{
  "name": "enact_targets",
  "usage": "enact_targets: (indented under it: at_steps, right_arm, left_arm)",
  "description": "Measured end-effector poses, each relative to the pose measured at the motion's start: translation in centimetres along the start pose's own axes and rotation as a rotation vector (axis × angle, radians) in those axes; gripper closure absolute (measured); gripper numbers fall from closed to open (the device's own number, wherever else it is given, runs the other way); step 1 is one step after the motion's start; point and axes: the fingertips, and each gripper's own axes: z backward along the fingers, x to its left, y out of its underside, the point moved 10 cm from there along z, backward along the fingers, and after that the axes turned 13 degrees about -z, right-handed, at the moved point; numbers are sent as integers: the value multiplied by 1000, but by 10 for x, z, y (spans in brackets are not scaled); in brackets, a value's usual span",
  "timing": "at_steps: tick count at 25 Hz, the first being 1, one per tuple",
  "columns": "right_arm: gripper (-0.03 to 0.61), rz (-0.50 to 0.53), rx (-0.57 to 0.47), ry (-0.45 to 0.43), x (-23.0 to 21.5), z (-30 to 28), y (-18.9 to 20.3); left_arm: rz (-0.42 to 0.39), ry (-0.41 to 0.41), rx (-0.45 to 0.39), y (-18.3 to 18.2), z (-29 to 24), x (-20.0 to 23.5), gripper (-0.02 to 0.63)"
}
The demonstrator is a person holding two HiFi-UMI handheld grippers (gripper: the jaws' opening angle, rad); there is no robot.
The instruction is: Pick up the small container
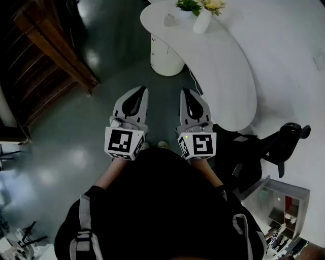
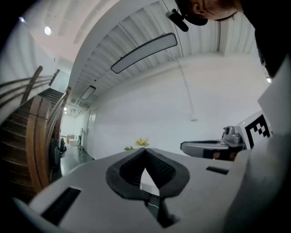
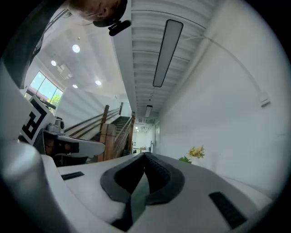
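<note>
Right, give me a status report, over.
Left gripper and right gripper shut, empty, level. Nothing picked up; small grey item on white counter ahead, by vase, may be the container. Nothing seen in the way.

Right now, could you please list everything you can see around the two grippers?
white curved counter: one, white, upper right.
white vase with yellow flowers: one, on the counter's far end.
green plant in a white pot: one, just left of the vase.
small grey object: one, on the counter left of the plant; too small to identify.
white cylindrical pedestal: one, under the counter.
brown wooden staircase: one, upper left.
dark glossy floor: grey, underfoot.
left gripper: white and black, jaws shut, empty.
right gripper: white and black, jaws shut, empty.
</note>
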Motion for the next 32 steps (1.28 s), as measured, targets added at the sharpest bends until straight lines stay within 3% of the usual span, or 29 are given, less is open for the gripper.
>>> enact_targets:
  at_steps: [15,17,20,32]
  right_arm:
    - [552,-30,-36,58,30,-14,22]
    - [544,-36,-37,54,25,-20,26]
    - [466,-60,-35,60,13,-34,29]
    - [377,-69,35,13,-65,-140,41]
  left_arm:
    - [5,64,-3,20,12,36,606]
    - [4,71,0,23,6,38,606]
    - [7,74,-2,26,-8,42,606]
    - [29,27,29,42,-112,74,606]
